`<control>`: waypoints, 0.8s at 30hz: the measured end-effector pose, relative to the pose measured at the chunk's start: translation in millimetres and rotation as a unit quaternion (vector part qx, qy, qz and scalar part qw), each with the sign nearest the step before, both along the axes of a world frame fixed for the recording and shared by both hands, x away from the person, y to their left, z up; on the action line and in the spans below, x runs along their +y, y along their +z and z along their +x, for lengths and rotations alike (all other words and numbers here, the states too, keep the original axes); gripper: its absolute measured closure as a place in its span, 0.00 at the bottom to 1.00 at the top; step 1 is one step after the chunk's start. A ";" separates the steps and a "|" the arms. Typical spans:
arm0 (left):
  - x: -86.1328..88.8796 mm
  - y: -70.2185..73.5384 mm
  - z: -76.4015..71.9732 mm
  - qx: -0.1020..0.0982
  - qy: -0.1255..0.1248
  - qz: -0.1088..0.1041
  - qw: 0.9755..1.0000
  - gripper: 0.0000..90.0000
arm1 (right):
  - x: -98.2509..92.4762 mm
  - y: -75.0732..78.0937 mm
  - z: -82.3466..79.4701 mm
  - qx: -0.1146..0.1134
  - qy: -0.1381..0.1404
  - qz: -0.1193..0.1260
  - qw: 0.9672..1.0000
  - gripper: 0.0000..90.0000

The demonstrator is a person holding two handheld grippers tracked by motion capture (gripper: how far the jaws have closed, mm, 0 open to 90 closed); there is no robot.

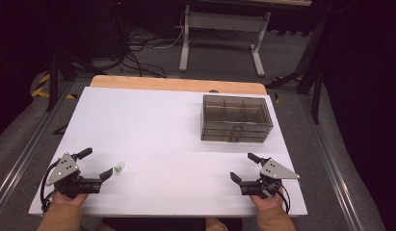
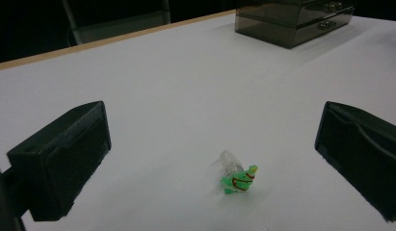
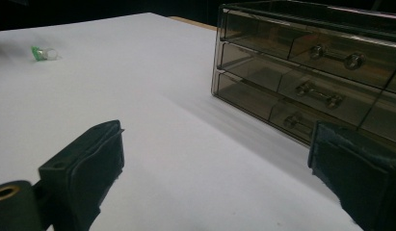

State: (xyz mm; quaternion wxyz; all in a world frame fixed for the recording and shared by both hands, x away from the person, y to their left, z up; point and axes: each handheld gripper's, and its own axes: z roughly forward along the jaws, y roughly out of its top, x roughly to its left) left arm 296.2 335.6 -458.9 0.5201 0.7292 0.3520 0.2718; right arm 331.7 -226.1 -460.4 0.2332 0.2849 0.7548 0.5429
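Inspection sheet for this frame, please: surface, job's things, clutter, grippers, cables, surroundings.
Surface: white board on a wooden table, flat.
Job's things: small green and clear ring-like trinket lying in front of the left gripper, untouched; smoky drawer box at the far right, drawers closed.
Clutter: nothing seen.
Grippers: left gripper open; right gripper open, facing the drawer box, holding nothing.
Cables: one trails from each gripper; a tangle of floor cables beyond the table.
Surroundings: dark room, grey floor, white desk frame behind.
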 end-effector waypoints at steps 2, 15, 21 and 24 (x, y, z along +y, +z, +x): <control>0.0 0.1 0.0 -0.002 -0.002 -0.001 1.000 0.00 | 0.0 -0.1 0.1 0.000 0.002 0.002 1.000 0.06; 1.0 1.9 -1.0 -0.007 -0.005 -0.014 1.000 0.00 | 0.7 0.0 -0.2 -0.002 0.004 0.001 1.000 0.04; 1.0 3.5 -2.6 -0.018 -0.004 -0.018 1.000 0.00 | 0.9 0.1 -0.1 -0.003 0.006 0.002 1.000 0.04; 1.4 3.8 -3.1 -0.024 -0.003 -0.015 1.000 0.00 | 1.2 -0.1 0.2 -0.005 0.007 0.002 1.000 0.04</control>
